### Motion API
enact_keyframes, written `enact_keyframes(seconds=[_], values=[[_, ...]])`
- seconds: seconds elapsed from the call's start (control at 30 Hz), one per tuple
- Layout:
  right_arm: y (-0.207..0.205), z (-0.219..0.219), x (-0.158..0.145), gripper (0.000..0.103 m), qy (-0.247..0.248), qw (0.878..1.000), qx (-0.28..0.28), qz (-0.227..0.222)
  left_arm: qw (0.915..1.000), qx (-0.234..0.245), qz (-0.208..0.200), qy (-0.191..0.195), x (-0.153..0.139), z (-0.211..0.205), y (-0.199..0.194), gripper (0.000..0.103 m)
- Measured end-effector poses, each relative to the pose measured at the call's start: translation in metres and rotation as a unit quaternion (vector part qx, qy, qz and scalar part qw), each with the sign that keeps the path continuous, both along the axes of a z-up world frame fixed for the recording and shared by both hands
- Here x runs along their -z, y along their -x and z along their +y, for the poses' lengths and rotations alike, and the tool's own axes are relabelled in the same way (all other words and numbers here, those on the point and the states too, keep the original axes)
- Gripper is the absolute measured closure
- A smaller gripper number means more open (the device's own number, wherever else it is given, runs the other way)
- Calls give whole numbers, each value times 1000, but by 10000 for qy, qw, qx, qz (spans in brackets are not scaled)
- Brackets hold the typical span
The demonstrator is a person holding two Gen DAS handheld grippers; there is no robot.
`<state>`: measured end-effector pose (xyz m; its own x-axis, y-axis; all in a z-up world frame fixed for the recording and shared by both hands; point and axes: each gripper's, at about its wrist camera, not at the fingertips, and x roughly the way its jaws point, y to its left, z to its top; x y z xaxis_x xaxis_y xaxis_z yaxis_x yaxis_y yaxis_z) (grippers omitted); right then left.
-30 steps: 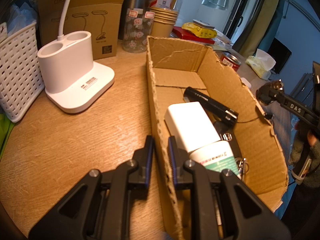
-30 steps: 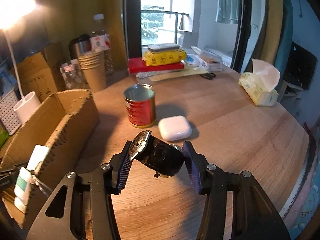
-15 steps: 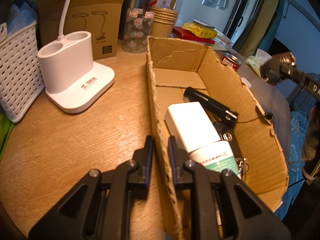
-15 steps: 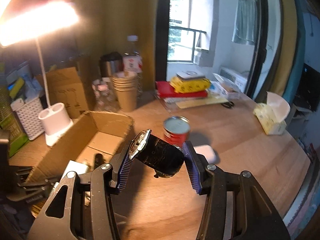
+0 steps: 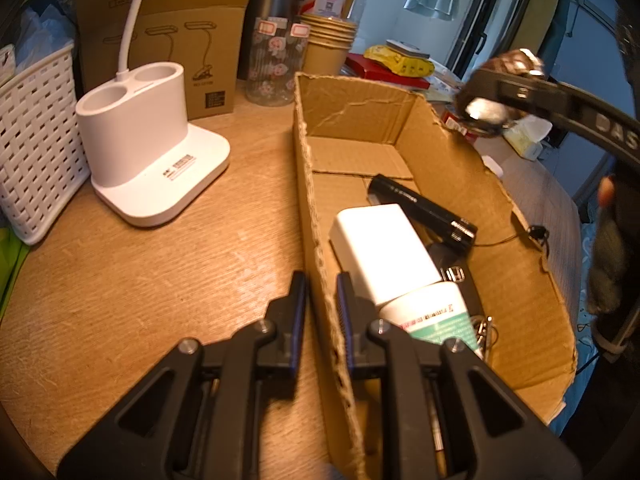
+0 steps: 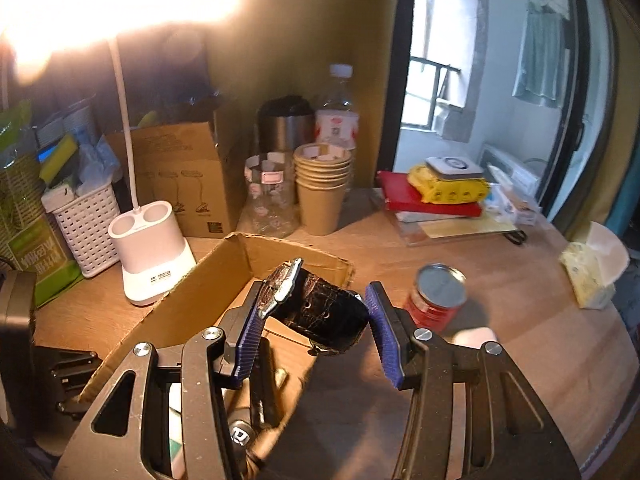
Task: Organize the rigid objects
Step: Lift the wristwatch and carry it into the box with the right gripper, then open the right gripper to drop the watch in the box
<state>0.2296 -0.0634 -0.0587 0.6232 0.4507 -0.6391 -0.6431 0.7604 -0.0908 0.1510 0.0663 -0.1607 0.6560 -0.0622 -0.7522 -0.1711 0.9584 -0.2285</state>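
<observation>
Above the open, torn-edged brown cardboard box [image 6: 192, 304] on the round wooden bench [image 6: 500, 320], we carry a wristwatch with a black crocodile-grain leather strap and a faceted silver case [image 6: 316, 308] in our right claw [image 6: 316, 320], whose blue ribbed pads are clamped on it, one against the metal case and the other against the curl of the strap. We judge the watch light, with a stiff, slippery case and crystal that could scratch or crack, while the looped strap is springy and gives under pressure, so the hold across case and strap looks fair but could let the watch twist; a grip across the strap loop just beside the case seems steadier to us. Our left claw [image 5: 320, 304] is pinched together on the near long wall of the box, one finger outside and one inside, and steadies it. Inside the box lie a white rectangular block [image 5: 384, 252], a black cylindrical torch [image 5: 424, 208], a white tube with a green band [image 5: 432, 316] and a black car key with a metal ring [image 5: 460, 280], closely packed at the near end. We think the bare cardboard floor at the far end is the softer landing, away from the hard torch. A red tin can [image 6: 436, 296] stands on the bench just beside the box.
</observation>
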Motion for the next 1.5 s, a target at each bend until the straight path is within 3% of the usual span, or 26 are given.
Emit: enact_keyframes(seconds=[0.8, 1.27, 1.5], values=[[-51, 45, 53, 48, 547, 9949, -287, 794, 10000, -8, -13, 15, 0, 0, 1, 86], [-43, 44, 47, 34, 457, 9959, -352, 701, 10000, -17, -12, 9, 1, -1, 1, 86], [-33, 35, 30, 23, 346, 9985, -295, 319, 10000, -16, -18, 7, 2, -1, 1, 86]])
